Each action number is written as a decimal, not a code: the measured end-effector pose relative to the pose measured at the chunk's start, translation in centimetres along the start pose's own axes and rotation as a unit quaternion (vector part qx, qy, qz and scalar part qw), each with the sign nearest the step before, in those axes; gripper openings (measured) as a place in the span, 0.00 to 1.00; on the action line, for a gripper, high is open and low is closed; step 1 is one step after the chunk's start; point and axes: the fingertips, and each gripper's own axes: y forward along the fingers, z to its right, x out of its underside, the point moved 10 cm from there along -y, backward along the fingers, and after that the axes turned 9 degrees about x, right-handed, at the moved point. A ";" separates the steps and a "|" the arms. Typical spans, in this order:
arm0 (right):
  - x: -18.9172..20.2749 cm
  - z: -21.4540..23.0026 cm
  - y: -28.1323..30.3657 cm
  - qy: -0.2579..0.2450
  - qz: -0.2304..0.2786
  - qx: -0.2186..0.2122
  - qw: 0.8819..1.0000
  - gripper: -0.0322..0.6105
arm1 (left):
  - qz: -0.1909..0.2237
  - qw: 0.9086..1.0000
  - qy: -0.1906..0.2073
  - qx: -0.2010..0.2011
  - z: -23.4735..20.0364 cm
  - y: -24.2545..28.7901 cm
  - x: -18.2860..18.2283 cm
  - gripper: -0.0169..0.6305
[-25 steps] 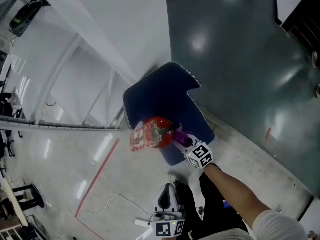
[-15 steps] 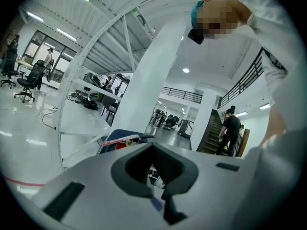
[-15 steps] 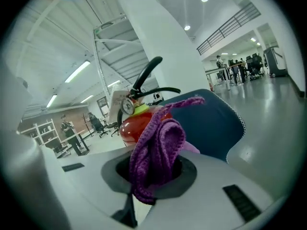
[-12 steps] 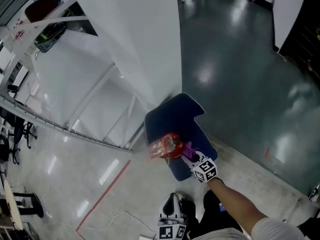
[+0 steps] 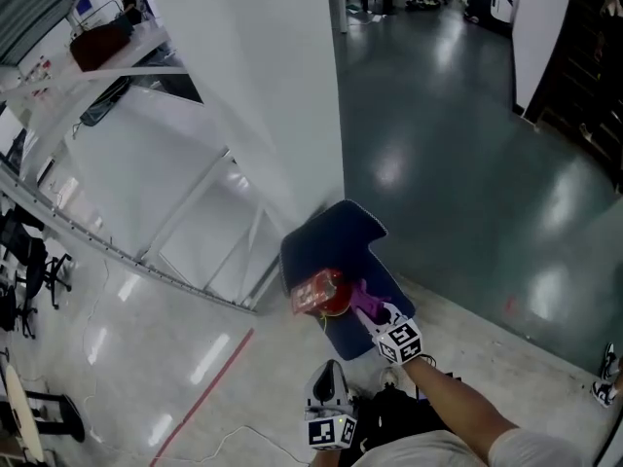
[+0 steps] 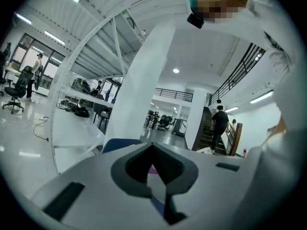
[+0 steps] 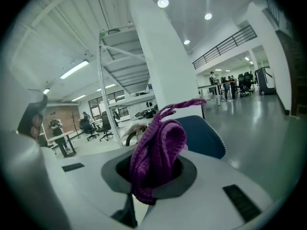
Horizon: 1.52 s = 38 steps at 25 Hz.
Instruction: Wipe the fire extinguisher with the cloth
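Head view steeply down; gripper views level, sharing blue mat.

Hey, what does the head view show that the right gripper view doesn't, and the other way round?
Only the head view plainly shows the red fire extinguisher, the left gripper near the person's body, and a red floor line. Only the right gripper view shows the right gripper shut on the purple knitted cloth up close, plus black office chairs. Both show that cloth, the dark blue mat and the white column.
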 end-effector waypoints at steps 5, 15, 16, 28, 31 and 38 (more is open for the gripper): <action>-0.4 0.9 -3.2 0.000 0.010 0.020 1.000 0.14 | -0.016 1.000 -0.003 -0.021 -0.2 2.8 1.1 0.03; 3.3 1.4 -3.4 0.008 -0.012 0.050 0.999 0.14 | -0.029 0.999 0.025 0.024 -3.7 6.5 2.2 0.03; 3.8 1.1 -3.2 0.009 -0.015 0.058 0.998 0.14 | -0.033 0.999 0.026 0.033 -4.4 6.6 2.3 0.03; 12.9 -3.6 -0.3 0.069 -0.060 0.142 0.986 0.14 | -0.063 0.993 0.014 0.101 -9.4 6.9 5.1 0.03; 15.7 -2.8 2.0 0.082 -0.068 0.143 0.984 0.14 | -0.069 0.993 -0.001 0.097 -10.1 7.7 7.2 0.03; 23.2 0.6 8.4 0.102 -0.098 0.138 0.980 0.14 | -0.074 0.993 -0.023 0.086 -11.9 8.5 10.7 0.03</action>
